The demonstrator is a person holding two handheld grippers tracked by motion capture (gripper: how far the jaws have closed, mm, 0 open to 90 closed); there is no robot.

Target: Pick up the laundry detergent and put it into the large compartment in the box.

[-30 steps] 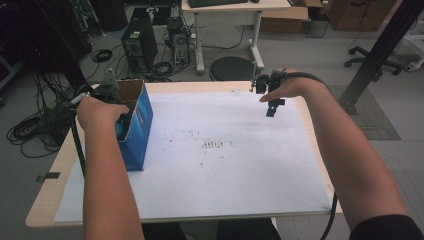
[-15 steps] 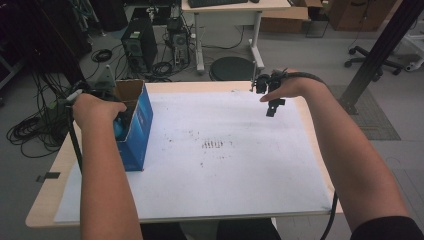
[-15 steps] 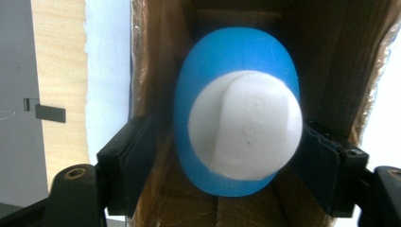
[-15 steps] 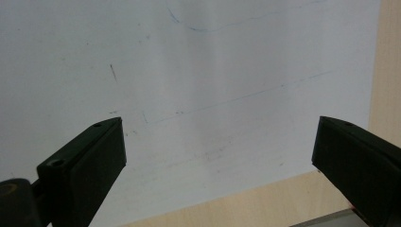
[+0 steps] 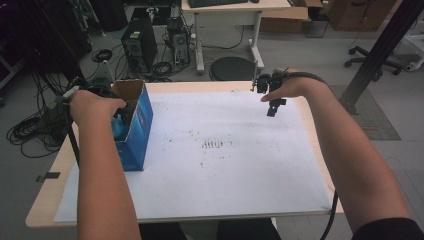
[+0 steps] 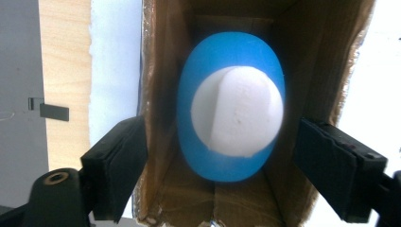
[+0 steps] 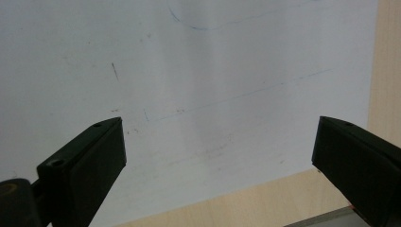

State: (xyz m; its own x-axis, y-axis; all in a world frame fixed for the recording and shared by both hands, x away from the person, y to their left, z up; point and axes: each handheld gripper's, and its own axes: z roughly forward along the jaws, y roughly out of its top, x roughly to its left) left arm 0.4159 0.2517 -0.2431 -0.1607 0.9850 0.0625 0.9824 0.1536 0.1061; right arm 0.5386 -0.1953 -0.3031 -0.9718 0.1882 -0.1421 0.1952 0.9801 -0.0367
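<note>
A blue box point(image 5: 140, 131) with a brown cardboard inside stands open-topped near the table's left edge. In the left gripper view a blue egg-shaped object point(image 6: 215, 161) with a white rounded part point(image 6: 236, 111) lies inside the box point(image 6: 161, 94). My left gripper point(image 6: 222, 142) is open above the box, with one jaw outside each side wall. In the high view the person's left hand point(image 5: 92, 105) covers it. My right gripper point(image 5: 272, 107) hangs open over the white paper at the far right, and the right gripper view shows nothing between the jaws of this gripper point(image 7: 217, 142).
A white paper sheet point(image 5: 225, 165) with faint marks covers most of the wooden table point(image 5: 42, 205). The table's edge point(image 7: 283, 198) lies close under the right gripper. Computer towers, cables, a stool and a desk stand on the floor beyond the table.
The left hand has shifted slightly left above the box. The right hand and its gripper have stayed put.
</note>
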